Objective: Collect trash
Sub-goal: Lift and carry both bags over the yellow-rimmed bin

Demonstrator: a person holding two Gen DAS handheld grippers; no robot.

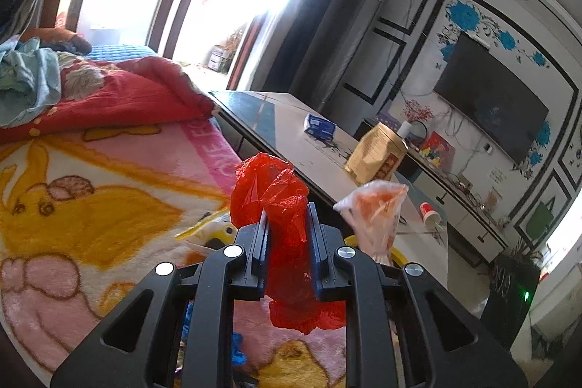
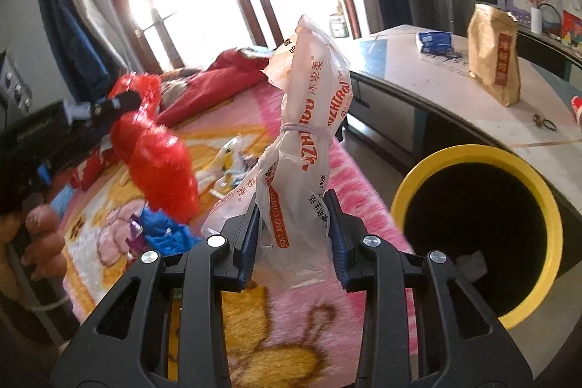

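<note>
1. Left wrist view: the left gripper [image 1: 287,231] has its jaws pinched tight on a crumpled red plastic bag [image 1: 271,191], which sticks up above the fingertips and hangs out below them over the bed.
2. Right wrist view: the right gripper [image 2: 294,220] has its jaws closed on a white plastic wrapper [image 2: 309,119], bunched and tied round the middle with a pale band.
3. Orange print on the wrapper reads "SOFT AND COMFORT" near the left jaw; larger letters running up it read partly "ZHIROU", beside Chinese characters and "280", the rest creased out of reading.
4. A yellow-rimmed bin [image 2: 473,155] with a dark inside stands just right of the wrapper, between the bed and the table [image 2: 407,75].
5. On the table stand a gold paper bag [image 2: 491,53] with a red label of Chinese writing too small to read, and a small blue packet [image 2: 434,40].
6. The bed's pink cartoon blanket [image 2: 291,326] carries more scraps: a blue crumpled piece [image 2: 163,231] and some yellow-and-white wrappers [image 2: 229,159].
7. Pink lettering on the blanket's border cannot be made out.
</note>
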